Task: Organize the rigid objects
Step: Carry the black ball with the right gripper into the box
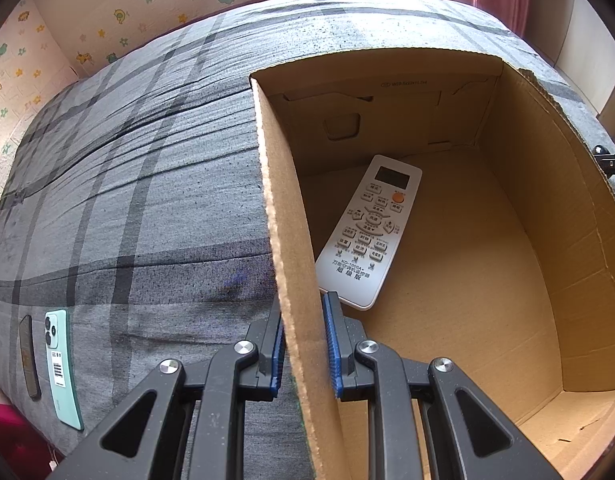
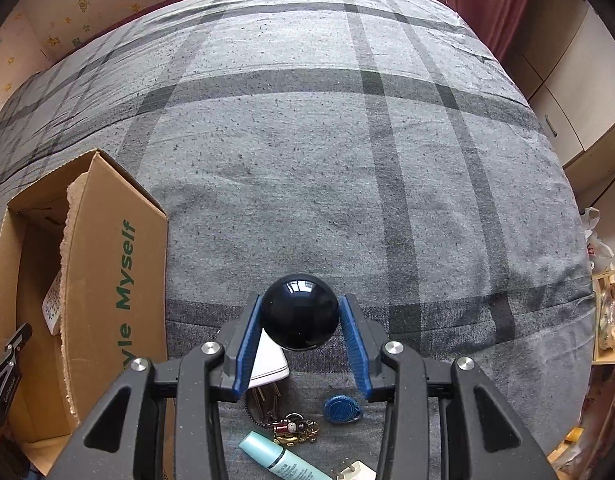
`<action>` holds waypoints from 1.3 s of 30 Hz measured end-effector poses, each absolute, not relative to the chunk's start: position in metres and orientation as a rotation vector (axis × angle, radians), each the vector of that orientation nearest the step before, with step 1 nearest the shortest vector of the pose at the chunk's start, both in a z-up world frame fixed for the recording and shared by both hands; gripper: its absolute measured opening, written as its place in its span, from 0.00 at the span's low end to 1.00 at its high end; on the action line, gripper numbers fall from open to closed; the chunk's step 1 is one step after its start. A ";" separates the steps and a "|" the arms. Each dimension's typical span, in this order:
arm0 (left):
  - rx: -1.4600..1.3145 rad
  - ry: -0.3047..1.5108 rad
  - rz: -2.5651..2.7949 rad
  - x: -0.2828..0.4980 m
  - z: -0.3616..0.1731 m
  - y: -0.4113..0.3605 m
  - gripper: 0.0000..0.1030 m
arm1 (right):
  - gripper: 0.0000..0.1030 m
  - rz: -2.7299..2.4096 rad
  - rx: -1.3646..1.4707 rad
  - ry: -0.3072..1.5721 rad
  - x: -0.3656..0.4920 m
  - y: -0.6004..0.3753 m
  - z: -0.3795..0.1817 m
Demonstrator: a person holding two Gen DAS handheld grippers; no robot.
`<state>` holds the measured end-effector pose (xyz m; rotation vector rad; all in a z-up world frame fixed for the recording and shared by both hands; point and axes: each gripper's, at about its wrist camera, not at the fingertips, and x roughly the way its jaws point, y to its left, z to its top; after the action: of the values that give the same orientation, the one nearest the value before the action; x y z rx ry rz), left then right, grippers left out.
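A: Left claw (image 1: 303, 344): what is the state?

B: Pressed together on the near side wall of the cardboard box (image 1: 291, 248). One blue pad sits outside the wall, the other inside, both against the card. The claw points steeply down.

A: Box contents?

B: One white remote control (image 1: 367, 232), lying flat on the box floor, buttons up, screen end toward the far wall. Its near end lies just beside the inner pad. The rest of the box floor is bare brown card.

A: Where is the box?

B: On a bed with a grey checked sheet (image 2: 327, 160). Green lettering shows on its outer right wall in the right wrist view.

A: Right claw (image 2: 301, 320)?

B: Pinching a glossy black ball (image 2: 300, 312) between the two blue pads, one on each side. The ball is clear of the sheet, to the right of the box.

A: Items under that claw?

B: A white flat item (image 2: 269, 364), partly hidden by the left pad; a bunch of keys (image 2: 291, 432); a blue round tag (image 2: 341, 408); a pale teal tube (image 2: 279, 456); a white plug (image 2: 355, 472) at the bottom edge. All lie on the sheet.

A: Anything left of the box?

B: A mint-green phone (image 1: 63, 368), back up, with a dark phone (image 1: 29, 360) just beside it, near the bed edge.
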<state>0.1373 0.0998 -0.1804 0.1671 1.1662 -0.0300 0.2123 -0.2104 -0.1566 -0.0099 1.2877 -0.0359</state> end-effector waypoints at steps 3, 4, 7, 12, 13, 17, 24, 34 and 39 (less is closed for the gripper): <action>0.165 1.168 -0.031 0.138 -0.180 0.101 0.19 | 0.41 -0.024 -0.037 1.274 0.209 -0.204 -0.143; 0.165 1.168 -0.031 0.138 -0.180 0.101 0.19 | 0.41 -0.017 -0.044 1.271 0.208 -0.202 -0.139; 0.162 1.169 -0.032 0.138 -0.181 0.102 0.19 | 0.41 0.006 -0.059 1.257 0.205 -0.194 -0.125; 0.162 1.170 -0.031 0.138 -0.181 0.102 0.19 | 0.41 0.044 -0.088 1.232 0.200 -0.176 -0.105; 0.163 1.169 -0.031 0.138 -0.181 0.102 0.19 | 0.41 0.052 -0.095 1.228 0.199 -0.172 -0.101; 0.164 1.168 -0.032 0.139 -0.181 0.102 0.19 | 0.41 0.083 -0.115 1.208 0.195 -0.156 -0.088; 0.164 1.168 -0.032 0.139 -0.181 0.102 0.19 | 0.41 0.137 -0.146 1.182 0.188 -0.128 -0.072; 0.164 1.169 -0.032 0.139 -0.181 0.102 0.19 | 0.41 0.213 -0.186 1.178 0.181 -0.090 -0.068; 0.164 1.169 -0.032 0.139 -0.181 0.102 0.19 | 0.41 0.257 -0.204 1.187 0.175 -0.069 -0.075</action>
<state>0.1386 0.1021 -0.1807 0.1642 1.1687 -0.0318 0.1752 -0.0691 -0.0748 -0.2042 1.1872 0.2567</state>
